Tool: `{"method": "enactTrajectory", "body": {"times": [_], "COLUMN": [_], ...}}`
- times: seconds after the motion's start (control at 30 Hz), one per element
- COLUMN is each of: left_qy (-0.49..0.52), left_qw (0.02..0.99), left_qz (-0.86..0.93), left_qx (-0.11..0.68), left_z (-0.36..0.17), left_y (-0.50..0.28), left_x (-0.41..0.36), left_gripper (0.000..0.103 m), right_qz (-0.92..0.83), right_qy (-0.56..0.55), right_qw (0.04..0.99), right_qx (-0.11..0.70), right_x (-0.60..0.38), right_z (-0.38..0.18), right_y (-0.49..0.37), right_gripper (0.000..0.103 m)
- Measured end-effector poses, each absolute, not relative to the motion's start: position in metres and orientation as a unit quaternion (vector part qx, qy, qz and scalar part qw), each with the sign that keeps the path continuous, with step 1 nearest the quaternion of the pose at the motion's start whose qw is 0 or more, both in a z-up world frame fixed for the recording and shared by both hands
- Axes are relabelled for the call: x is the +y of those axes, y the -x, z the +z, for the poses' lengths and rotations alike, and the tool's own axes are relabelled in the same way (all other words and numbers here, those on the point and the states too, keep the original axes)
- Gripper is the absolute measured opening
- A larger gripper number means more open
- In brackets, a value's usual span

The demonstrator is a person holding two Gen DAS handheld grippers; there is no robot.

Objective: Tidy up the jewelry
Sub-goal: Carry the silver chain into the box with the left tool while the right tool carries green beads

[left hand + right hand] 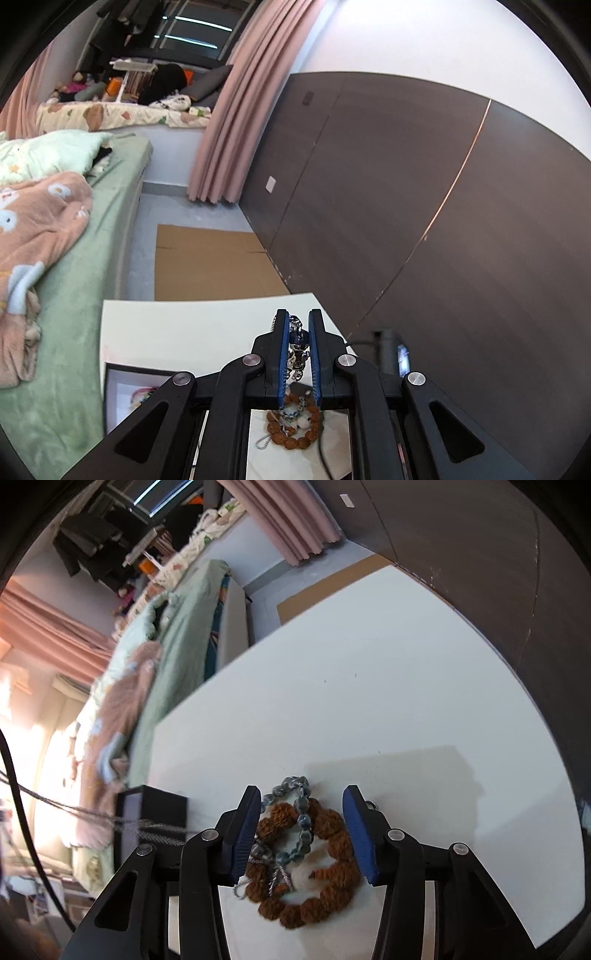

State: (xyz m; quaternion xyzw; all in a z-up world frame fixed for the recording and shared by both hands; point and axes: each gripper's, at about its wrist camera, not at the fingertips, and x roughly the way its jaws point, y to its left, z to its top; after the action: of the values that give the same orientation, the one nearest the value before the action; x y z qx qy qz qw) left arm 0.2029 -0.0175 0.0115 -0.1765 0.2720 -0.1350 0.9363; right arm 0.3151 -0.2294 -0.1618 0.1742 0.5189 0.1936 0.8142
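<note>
My left gripper [298, 317] is shut on a silver chain with a metal pendant [297, 347], held up above the white table [166, 325]. Below it lies a brown bead bracelet [295, 424]. In the right wrist view that brown bead bracelet [314, 867] rests flat on the table [369, 664], with a blue-grey bead strand [301, 812] and a bit of silver chain [277, 880] draped over it. My right gripper [301, 794] straddles the pile; its blue pads [243, 834] stand close at either side without squeezing it.
A black jewelry box [155, 823] stands at the table's left edge, its pale inside visible [122, 391]. A blurred thin chain [74, 808] stretches in from the left. A bed with green sheet [74, 295] lies left; a dark panelled wall [406, 184] runs along the right.
</note>
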Motion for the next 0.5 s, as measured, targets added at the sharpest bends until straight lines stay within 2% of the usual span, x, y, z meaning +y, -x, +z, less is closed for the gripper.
{"method": "enactTrajectory", "body": {"times": [0.13, 0.23, 0.27, 0.5], "left_qy": [0.173, 0.172, 0.171, 0.166], "left_qw": [0.94, 0.943, 0.945, 0.955], "left_qz": [-0.127, -0.12, -0.118, -0.114], "left_qx": [0.267, 0.258, 0.254, 0.218], "left_z": [0.02, 0.029, 0.033, 0.066], "left_y": [-0.201, -0.194, -0.192, -0.179], "left_x": [-0.01, -0.004, -0.002, 0.009], "left_gripper": [0.01, 0.01, 0.01, 0.01], "right_qz": [0.183, 0.18, 0.187, 0.196], "right_qy": [-0.161, -0.154, -0.165, -0.195], "right_qw": [0.811, 0.814, 0.812, 0.817], "right_qx": [0.531, 0.53, 0.528, 0.506], "right_x": [-0.221, -0.221, -0.222, -0.233], "right_z": [-0.17, -0.169, -0.17, -0.153], "right_y": [-0.32, -0.32, -0.32, -0.311], "right_gripper": [0.041, 0.018, 0.014, 0.012]}}
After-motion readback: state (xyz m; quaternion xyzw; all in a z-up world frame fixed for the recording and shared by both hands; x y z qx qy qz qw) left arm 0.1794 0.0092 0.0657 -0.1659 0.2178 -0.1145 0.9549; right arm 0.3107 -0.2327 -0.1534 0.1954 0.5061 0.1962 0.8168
